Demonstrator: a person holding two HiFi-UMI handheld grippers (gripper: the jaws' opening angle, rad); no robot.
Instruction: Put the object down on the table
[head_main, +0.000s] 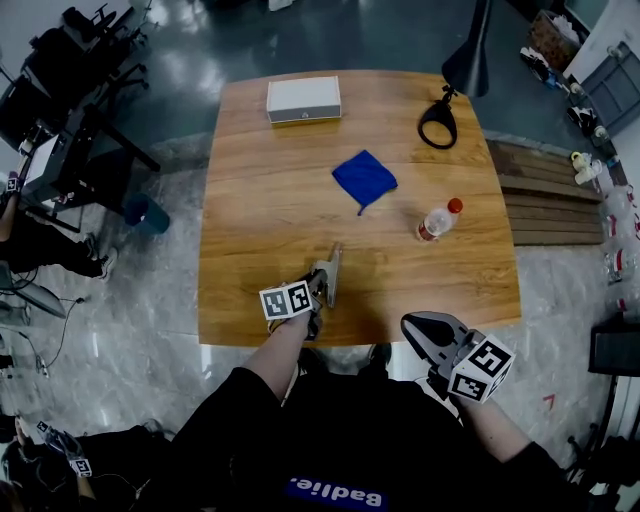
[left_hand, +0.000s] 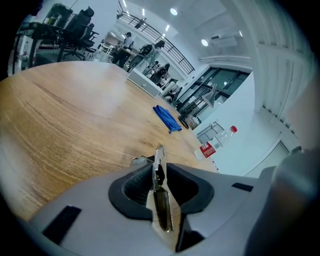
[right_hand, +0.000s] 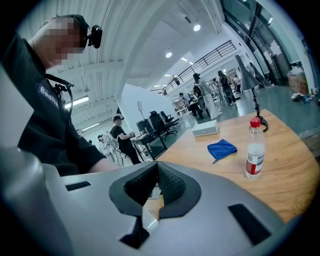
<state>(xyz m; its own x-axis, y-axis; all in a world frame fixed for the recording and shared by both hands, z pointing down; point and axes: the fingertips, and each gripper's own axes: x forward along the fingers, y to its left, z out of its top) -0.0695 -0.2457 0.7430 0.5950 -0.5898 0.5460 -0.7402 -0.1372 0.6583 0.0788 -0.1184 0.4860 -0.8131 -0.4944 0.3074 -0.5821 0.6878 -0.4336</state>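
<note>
Snagging is the risk: the left gripper (head_main: 316, 292) has its jaws narrowly apart around a slim metal tool (head_main: 331, 270) (serrated, blade-like) that seems to rest on the table (head_main: 280, 190) near its front edge, so a skewed withdrawal could drag it off; the right gripper (head_main: 428, 330) is closed and empty

Person: black short-sleeved top (head_main: 300, 420), blue lettering (head_main: 335, 494) low on front, pale lettering at chest. Small black camera (right_hand: 95, 34) strapped at head; thin cable (right_hand: 66, 100) hangs down chest.

Left gripper (left_hand: 159, 172), right gripper (right_hand: 157, 175): pale grey moulded shells, black ribbed pads (right_hand: 172, 186), black rectangular slots.

Left marker cube (head_main: 287, 300), right marker cube (head_main: 482, 368): white, black square patterns.
</note>
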